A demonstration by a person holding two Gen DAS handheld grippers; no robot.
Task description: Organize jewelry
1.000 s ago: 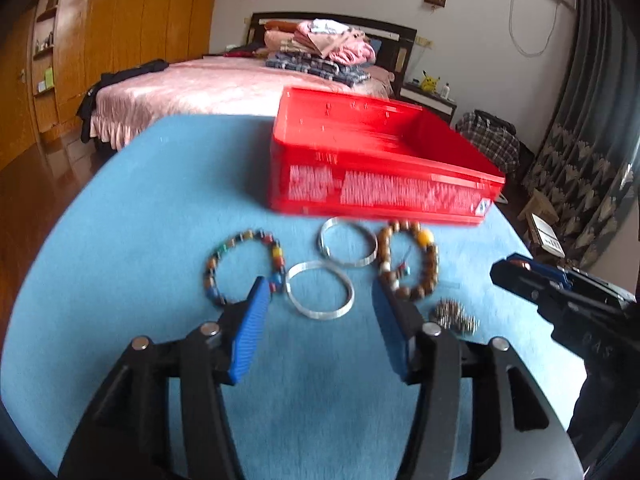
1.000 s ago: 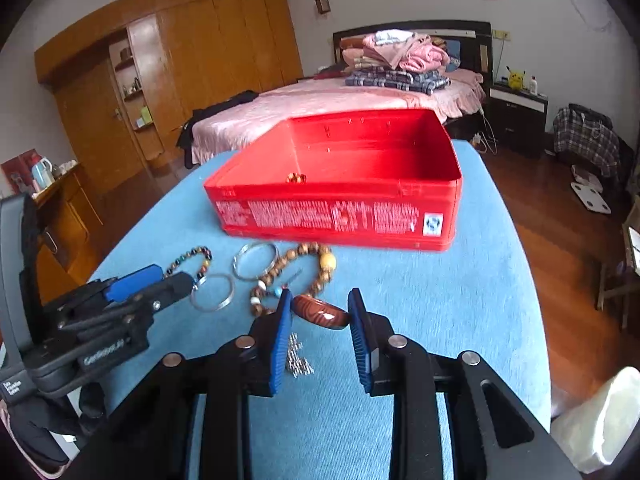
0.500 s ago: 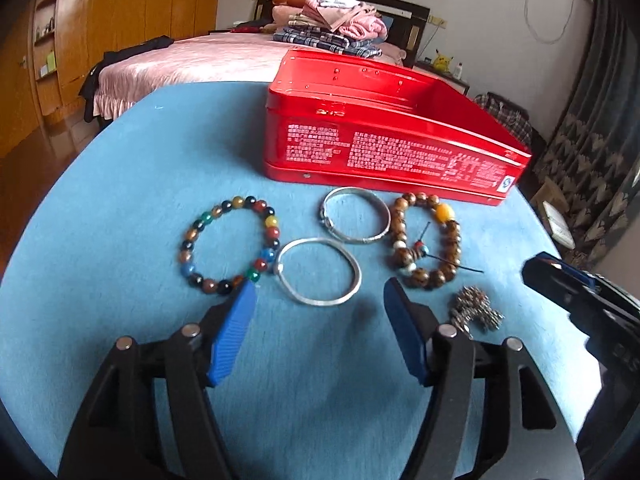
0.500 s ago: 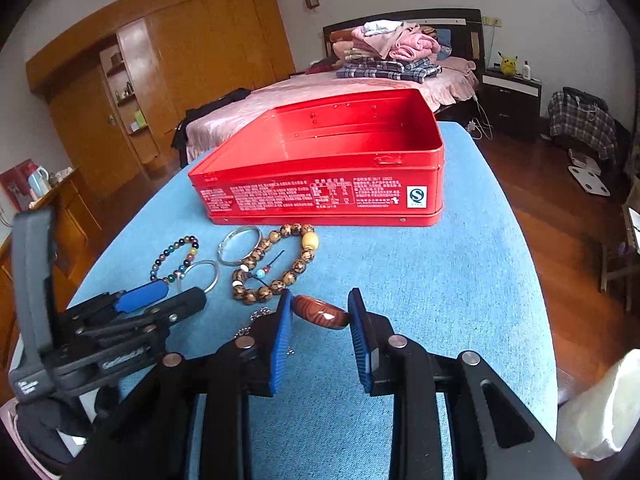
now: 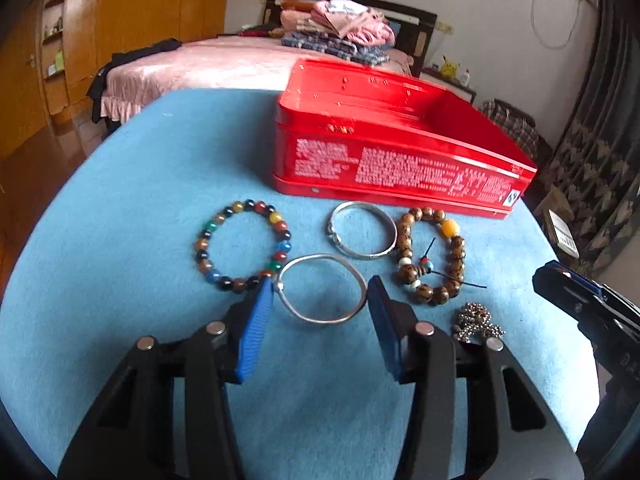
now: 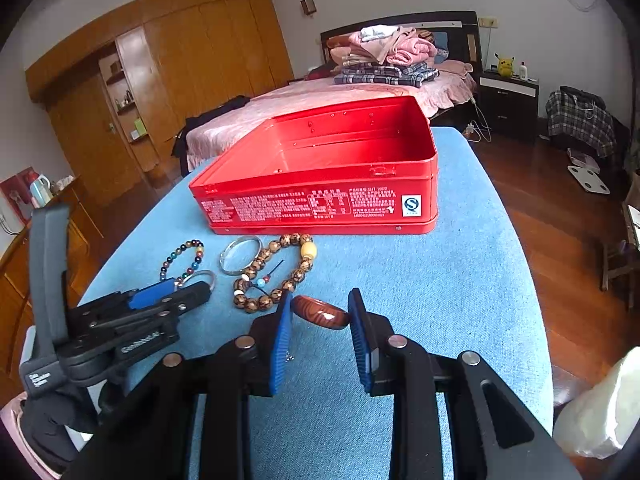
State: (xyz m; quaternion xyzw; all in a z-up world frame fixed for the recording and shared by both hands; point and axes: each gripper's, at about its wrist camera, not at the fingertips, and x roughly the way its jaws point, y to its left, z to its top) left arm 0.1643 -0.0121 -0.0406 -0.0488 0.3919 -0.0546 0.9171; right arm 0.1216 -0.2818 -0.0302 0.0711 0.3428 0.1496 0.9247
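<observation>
An open red tin stands on the blue table. In front of it lie a multicoloured bead bracelet, a thick silver bangle, a thin silver bangle, a brown wooden bead bracelet and a small metal chain pile. My left gripper is open, low over the table, its blue pads either side of the thin silver bangle. My right gripper is shut on a brown wooden bangle, held above the table.
The table's edges fall away left and right. A bed with folded clothes stands behind the tin, a wooden wardrobe to the left. The left gripper shows in the right wrist view.
My left gripper has moved forward and down so its pads now flank the thin silver bangle. My right gripper keeps hold of the wooden bangle and has drawn back a little from the tin.
</observation>
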